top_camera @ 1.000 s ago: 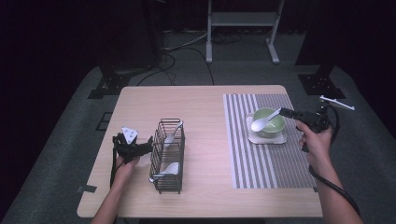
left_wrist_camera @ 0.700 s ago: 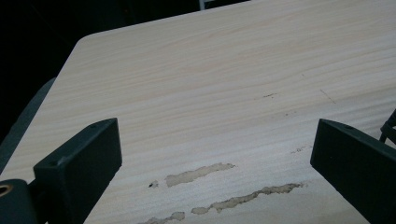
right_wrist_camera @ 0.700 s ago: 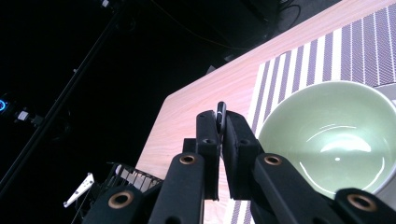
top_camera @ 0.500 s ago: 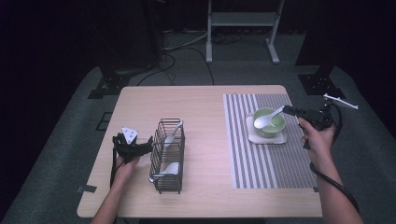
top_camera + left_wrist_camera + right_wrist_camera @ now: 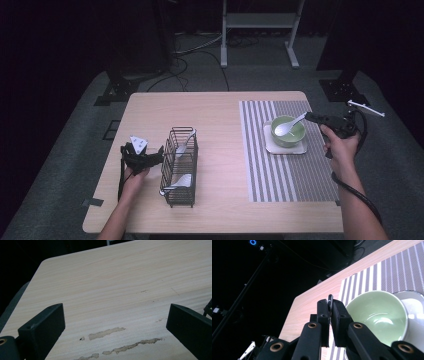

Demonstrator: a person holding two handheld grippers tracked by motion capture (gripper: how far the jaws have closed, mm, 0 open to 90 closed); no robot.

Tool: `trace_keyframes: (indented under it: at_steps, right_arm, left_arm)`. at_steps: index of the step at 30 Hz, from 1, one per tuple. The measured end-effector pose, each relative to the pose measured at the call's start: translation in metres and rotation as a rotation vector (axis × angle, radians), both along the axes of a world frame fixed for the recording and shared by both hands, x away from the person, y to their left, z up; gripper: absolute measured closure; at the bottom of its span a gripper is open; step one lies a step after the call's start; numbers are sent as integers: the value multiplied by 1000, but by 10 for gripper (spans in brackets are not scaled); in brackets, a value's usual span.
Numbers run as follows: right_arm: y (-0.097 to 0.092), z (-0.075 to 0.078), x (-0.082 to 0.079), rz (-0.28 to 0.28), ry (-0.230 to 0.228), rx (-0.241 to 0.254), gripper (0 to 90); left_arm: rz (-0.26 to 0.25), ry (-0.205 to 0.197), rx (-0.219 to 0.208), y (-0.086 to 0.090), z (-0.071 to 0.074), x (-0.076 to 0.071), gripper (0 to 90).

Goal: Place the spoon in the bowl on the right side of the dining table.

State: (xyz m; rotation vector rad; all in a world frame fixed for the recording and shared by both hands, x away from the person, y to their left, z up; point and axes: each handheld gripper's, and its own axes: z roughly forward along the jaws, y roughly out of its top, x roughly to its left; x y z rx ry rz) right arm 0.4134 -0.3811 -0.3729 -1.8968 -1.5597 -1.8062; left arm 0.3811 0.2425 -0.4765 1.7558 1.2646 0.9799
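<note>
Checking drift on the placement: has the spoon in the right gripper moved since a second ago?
Yes. The spoon has slid left with the right gripper, and its head now sits inside the green bowl rather than over its right rim.

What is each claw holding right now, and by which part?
The right claw pinches the white spoon by its handle end, bowl resting inside the green bowl. The left claw holds nothing.

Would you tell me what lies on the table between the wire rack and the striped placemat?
Nothing: in the high view, bare wooden table separates the wire rack from the striped placemat.
</note>
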Motion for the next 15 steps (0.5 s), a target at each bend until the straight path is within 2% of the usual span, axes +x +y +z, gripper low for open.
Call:
trace_keyframes:
  at_steps: [15]
  right_arm:
    - [-9, -11, 3, -41, 26, -7, 850]
  left_arm:
    - [1, -3, 0, 0, 0, 0, 10]
